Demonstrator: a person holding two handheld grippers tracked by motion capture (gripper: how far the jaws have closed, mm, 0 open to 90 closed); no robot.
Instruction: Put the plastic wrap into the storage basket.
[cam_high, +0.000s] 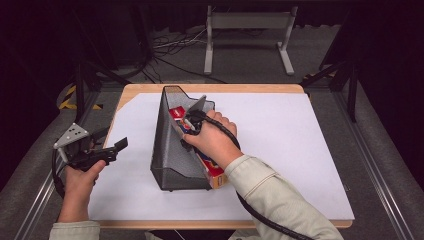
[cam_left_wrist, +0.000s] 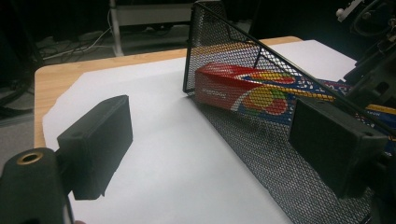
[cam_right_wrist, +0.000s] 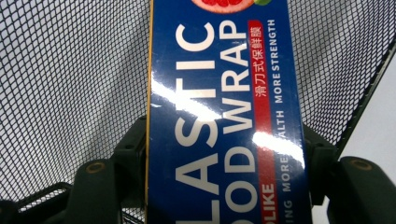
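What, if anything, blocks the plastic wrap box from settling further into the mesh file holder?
Nothing visible does. The plastic wrap box lies slanted inside the mesh file holder, between the right gripper's jaws. The left gripper hovers open beside the holder's outer wall.

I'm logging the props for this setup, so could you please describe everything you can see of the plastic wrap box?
The plastic wrap box is a long, slim, glossy carton, dark blue with white lettering, a red end and fruit pictures. It lies slanted inside the black mesh file holder, red end deepest, its near end sticking out of the holder's open side. The right tongs straddle it, one jaw at each long edge; whether the pads press on it cannot be told.
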